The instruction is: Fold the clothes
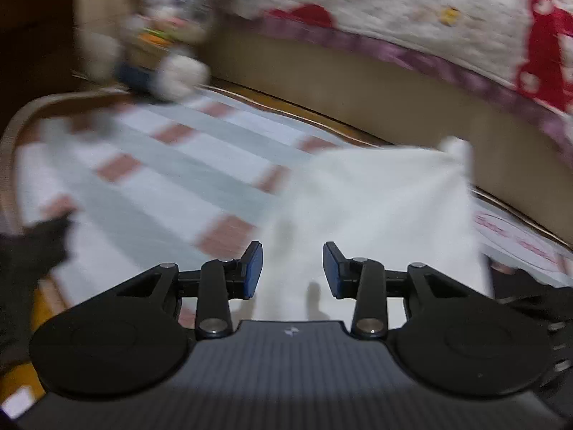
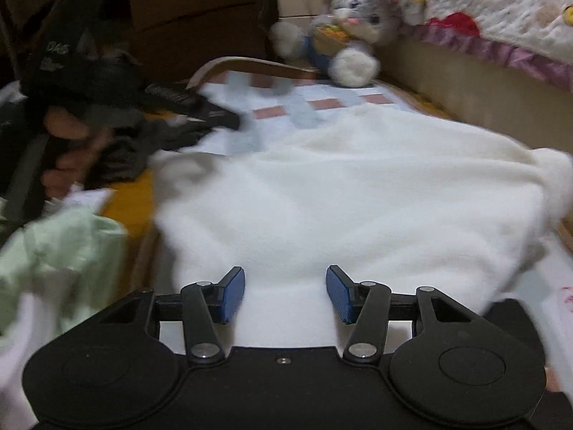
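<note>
White fleece garment [image 2: 351, 193] beneath right tool [image 2: 285, 295], jaws apart

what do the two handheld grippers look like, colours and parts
Both the left gripper and the right gripper are matte black, with two round discs, silver pivot screws and jointed link arms. Their fingers carry ribbed blue pads. The left body looks finely ribbed.

In the right wrist view, pale capitals reading "DAS" stand on a black item [image 2: 59, 53] at about ten o'clock; whatever comes before them is hidden, and the fainter line beneath is blurred. In the left wrist view, red printing on a white sheet [image 1: 519, 240] at three o'clock is too smeared to read.
</note>
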`<state>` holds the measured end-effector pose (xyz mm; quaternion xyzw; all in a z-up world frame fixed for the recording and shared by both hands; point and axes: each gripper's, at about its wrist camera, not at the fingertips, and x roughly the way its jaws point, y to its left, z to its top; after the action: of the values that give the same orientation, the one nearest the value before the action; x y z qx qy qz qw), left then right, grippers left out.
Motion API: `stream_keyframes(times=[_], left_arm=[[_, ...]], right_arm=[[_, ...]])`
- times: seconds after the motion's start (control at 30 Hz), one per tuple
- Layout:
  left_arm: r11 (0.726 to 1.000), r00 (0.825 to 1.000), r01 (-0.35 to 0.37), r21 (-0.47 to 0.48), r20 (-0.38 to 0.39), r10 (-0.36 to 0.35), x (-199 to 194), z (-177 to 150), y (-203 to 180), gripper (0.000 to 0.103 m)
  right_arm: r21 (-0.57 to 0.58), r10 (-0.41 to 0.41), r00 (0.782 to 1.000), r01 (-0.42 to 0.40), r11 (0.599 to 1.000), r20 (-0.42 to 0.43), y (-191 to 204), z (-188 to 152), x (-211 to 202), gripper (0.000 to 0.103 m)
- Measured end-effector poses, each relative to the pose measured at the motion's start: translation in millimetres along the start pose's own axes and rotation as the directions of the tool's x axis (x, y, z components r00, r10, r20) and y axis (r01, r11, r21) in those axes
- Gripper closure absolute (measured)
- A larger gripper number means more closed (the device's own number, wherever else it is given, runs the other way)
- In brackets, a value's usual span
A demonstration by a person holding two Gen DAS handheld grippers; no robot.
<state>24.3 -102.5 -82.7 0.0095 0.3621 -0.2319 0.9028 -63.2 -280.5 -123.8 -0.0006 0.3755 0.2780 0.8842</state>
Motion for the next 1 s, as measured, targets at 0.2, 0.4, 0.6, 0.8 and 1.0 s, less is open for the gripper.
stream_keyframes(times=[0.2,0.4,0.6,0.8,1.0], left_arm=[[0.994,0.98,-0.106,0.03,-0.164,0.11,46,-29,5,0.065],[0.993,0.991,-0.083,0.087,-0.098,0.092,44,22,11,0.067],[0.957,0.99,0.086,0.277,-0.129,-0.052,92,74,-25,0.062],[0.856,0.952,-0.072,0.511,-0.22,0.212,172,67,-52,0.102],[0.806,0.95,-0.106,0.582,-0.181,0.256,189,62,-61,0.102]], right_arm=[[-0.042,0.081,0.996,-0.082,0.996,-0.044,11,-2,12,0.042],[0.107,0.137,0.987,-0.145,0.984,0.085,-36,9,-30,0.044],[0.414,-0.177,0.96,0.074,0.907,0.217,-124,3,-56,0.041],[0.606,-0.322,0.931,0.156,0.78,0.174,-177,-23,-58,0.041],[0.708,-0.226,0.957,0.032,0.705,0.182,-200,-33,-49,0.04]])
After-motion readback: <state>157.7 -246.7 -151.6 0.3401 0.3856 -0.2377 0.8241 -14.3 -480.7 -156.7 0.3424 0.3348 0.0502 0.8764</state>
